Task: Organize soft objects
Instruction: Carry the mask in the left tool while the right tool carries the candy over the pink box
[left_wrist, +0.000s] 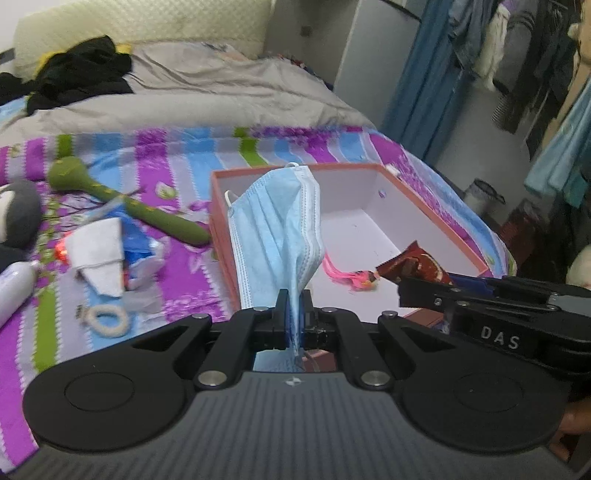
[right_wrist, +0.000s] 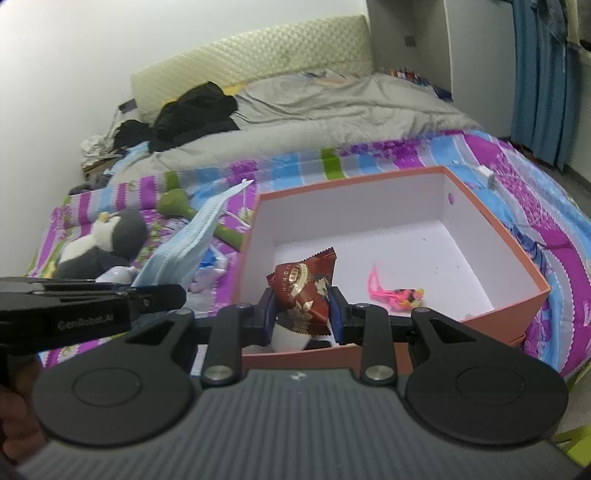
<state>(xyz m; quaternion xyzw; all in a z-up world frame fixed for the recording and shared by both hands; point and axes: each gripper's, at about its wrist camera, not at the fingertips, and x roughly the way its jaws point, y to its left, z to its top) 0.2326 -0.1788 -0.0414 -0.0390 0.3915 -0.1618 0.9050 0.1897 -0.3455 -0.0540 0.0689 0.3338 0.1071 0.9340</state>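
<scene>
My left gripper (left_wrist: 293, 299) is shut on a light blue face mask (left_wrist: 280, 225), which stands up from the jaws over the near left part of an open orange box (left_wrist: 436, 218) with a white inside. My right gripper (right_wrist: 301, 306) is shut on a dark red snack packet (right_wrist: 304, 286) above the box's near edge (right_wrist: 506, 314). In the left wrist view that packet (left_wrist: 417, 262) and the right gripper (left_wrist: 413, 291) come in from the right. A pink toy (right_wrist: 395, 293) lies on the box floor. The mask (right_wrist: 184, 247) shows at the left in the right wrist view.
On the striped bedspread (left_wrist: 184, 266) left of the box lie a green plush snake (left_wrist: 122, 199), a white cloth (left_wrist: 99, 251), a cream ring (left_wrist: 109, 321), a white bottle (left_wrist: 14, 288) and a grey plush penguin (right_wrist: 107, 240). Black clothes (right_wrist: 192, 114) lie on a grey duvet behind.
</scene>
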